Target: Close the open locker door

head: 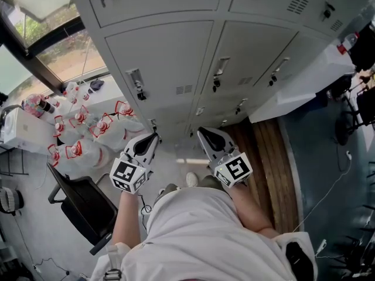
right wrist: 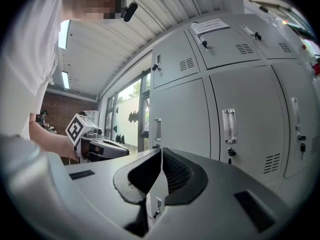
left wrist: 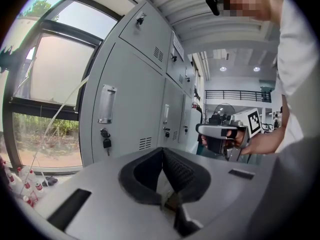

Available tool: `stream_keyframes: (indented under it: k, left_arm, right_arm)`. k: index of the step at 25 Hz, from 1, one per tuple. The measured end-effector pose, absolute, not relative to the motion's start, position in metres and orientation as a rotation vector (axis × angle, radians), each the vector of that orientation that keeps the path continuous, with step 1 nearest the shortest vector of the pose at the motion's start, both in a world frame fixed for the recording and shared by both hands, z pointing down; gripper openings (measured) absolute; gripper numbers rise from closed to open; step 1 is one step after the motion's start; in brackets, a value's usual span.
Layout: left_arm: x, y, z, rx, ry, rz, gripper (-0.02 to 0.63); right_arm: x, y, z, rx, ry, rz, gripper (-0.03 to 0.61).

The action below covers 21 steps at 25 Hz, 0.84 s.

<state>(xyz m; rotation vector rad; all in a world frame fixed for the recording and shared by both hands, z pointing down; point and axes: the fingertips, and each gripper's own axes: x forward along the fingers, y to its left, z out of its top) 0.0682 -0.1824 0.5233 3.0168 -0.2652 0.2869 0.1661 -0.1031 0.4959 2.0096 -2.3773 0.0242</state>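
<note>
In the head view a bank of grey lockers (head: 170,69) fills the top, seen steeply from above. At the right one locker door (head: 304,84) stands swung out from the row, its pale panel reaching over the floor. My left gripper (head: 154,137) and right gripper (head: 201,132) are held side by side in front of the person, both pointing at the lockers and well short of them. The left gripper (left wrist: 162,150) is shut with nothing between its pads. So is the right gripper (right wrist: 161,151). Each shows in the other's view: the right gripper (left wrist: 220,132) and the left gripper (right wrist: 100,147).
A black chair (head: 82,206) stands at the lower left, with several clear bottles with red caps (head: 88,133) beside it under a window (head: 53,45). A wooden floor strip (head: 272,157) runs at the right. The person's white shirt (head: 205,239) fills the bottom.
</note>
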Motion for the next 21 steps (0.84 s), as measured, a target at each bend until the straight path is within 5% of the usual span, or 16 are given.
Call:
stream_keyframes:
  k: [21]
  left_arm:
    - [0.0706, -0.1824, 0.5292, 3.015, -0.237, 0.311, 0.002]
  right_arm:
    - [0.1644, -0.1075, 0.5011, 2.01, -2.371, 0.052, 0.003]
